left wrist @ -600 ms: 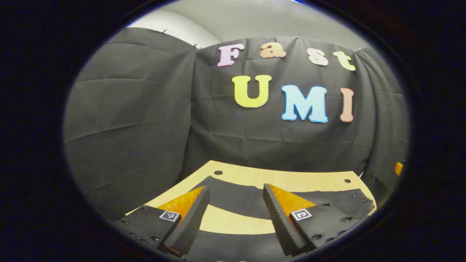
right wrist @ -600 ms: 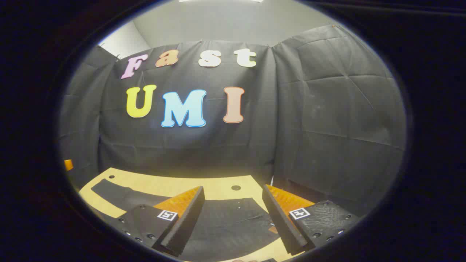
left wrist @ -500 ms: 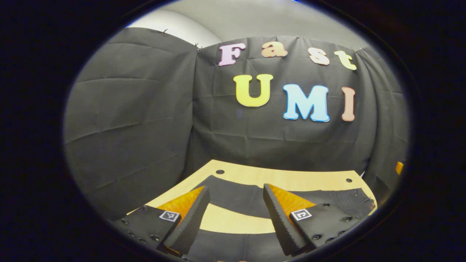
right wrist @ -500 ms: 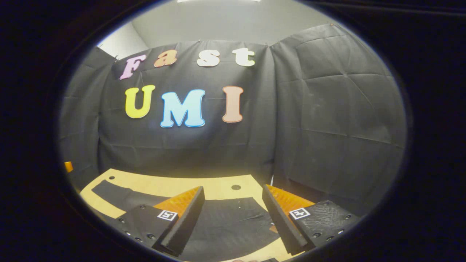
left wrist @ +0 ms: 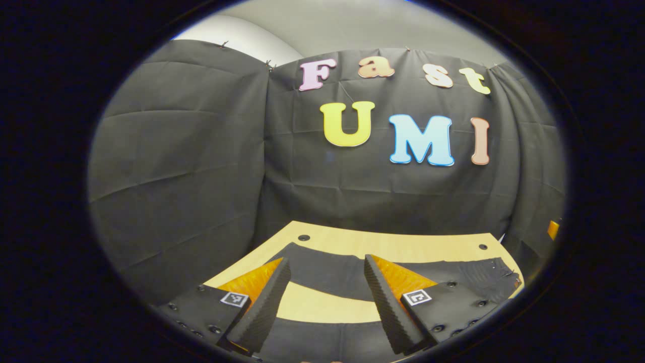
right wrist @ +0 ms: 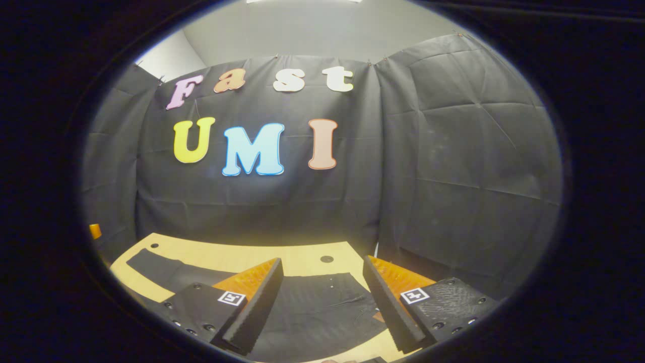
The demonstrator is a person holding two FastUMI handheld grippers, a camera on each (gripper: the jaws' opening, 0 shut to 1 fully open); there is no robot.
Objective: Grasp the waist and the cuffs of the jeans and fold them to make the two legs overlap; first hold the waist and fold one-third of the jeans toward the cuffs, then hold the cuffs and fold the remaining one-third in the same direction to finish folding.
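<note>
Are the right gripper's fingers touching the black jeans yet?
Cannot tell. In the right gripper view the fingers stand open over the jeans; neither contact nor gap shows plainly.

The jeans (left wrist: pixel 322 269) lie spread on the table (left wrist: pixel 383 244), before the booth wall (left wrist: pixel 201 151).

one pair of jeans (left wrist: pixel 322 269), one table (left wrist: pixel 383 244), two grippers
</note>
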